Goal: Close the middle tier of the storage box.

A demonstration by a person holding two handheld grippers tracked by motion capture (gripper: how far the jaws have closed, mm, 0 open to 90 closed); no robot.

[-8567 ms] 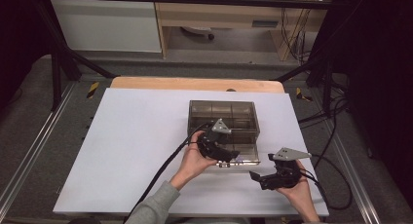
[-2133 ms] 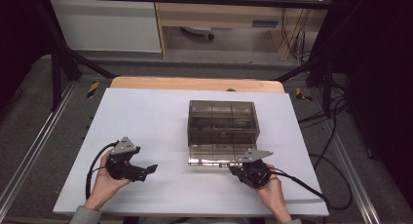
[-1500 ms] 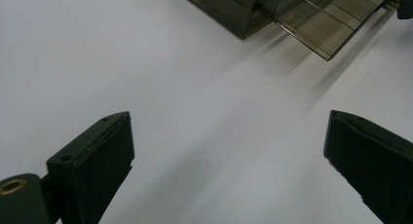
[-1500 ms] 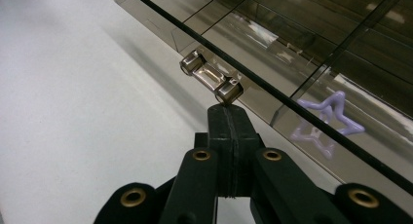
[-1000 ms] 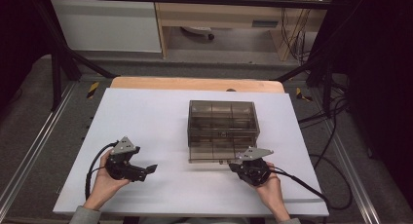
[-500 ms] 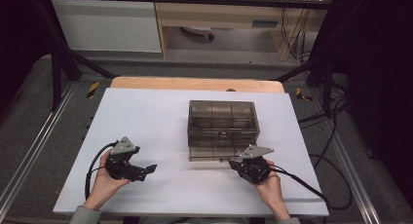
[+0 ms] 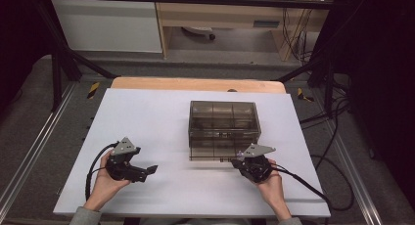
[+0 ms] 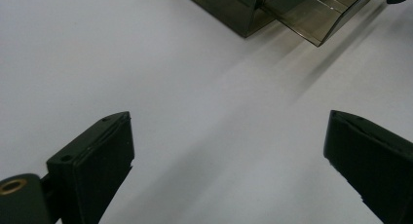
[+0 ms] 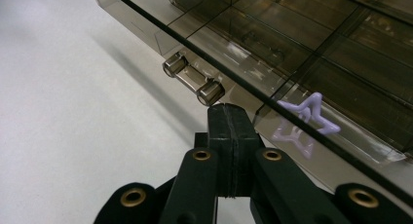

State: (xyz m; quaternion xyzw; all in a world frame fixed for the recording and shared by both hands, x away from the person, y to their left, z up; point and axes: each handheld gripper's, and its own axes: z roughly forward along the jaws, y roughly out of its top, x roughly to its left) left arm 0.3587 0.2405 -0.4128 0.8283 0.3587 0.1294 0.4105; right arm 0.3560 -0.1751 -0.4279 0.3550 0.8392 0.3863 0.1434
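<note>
right gripper [image 9: 229, 112]: jaws pressed together, empty, tip just beside latch [image 9: 193, 78] of smoked compartment box [image 7: 222, 122] mid-table | purple star [image 9: 307, 119] in near compartment | left gripper [image 8: 229, 151]: jaws wide, empty, well apart from box over white table [image 7: 147, 117]

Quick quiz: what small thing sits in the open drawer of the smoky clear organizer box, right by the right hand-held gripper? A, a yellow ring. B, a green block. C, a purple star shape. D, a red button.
C: the right gripper view shows a small purple star lying in the pulled-out drawer of the organizer box, just beyond the shut right hand-held gripper.
</note>
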